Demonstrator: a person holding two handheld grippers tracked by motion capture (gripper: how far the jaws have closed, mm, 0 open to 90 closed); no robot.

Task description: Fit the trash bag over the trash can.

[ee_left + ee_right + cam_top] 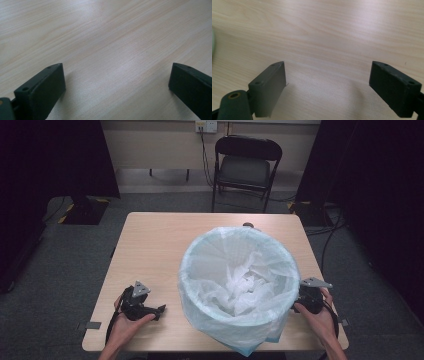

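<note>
A: Where is the bin [239,285] seen?

B: It is seen in the high view on the near right part of the table [150,245], lined with a pale bag [250,340] whose edge is folded over the rim and hangs down past the table's near edge. Crumpled white plastic is seen inside.

A: How are the grippers placed?

B: The left gripper [161,310] is held low over the table, near the bin's left side but apart from it. The right gripper [296,301] is held just beside the bin's right wall; whether it touches cannot be told.

A: And the fingers?

B: In the left gripper view, the fingers [41,91] are spread wide over bare wood, with nothing between them. In the right gripper view, the fingers [268,87] are likewise parted wide and nothing is gripped.
</note>
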